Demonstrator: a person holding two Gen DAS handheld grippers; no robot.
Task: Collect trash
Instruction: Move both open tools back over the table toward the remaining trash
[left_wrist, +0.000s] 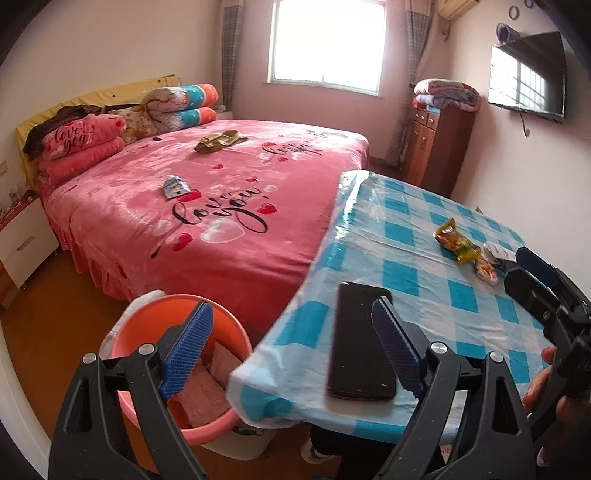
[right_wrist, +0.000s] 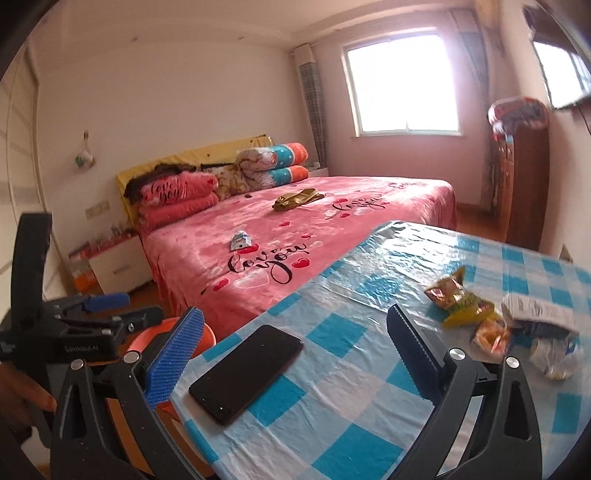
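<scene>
Snack wrappers lie on the blue checked table, also seen in the right wrist view next to a crumpled white wrapper. A gold wrapper and a small blue-white packet lie on the pink bed. An orange bin with pink scraps inside stands by the table corner. My left gripper is open and empty, above the bin and table edge. My right gripper is open and empty over the table, left of the wrappers.
A black phone lies on the table near its front edge, also in the right wrist view. Folded quilts sit at the bed head. A wooden cabinet stands by the window. A white nightstand is at left.
</scene>
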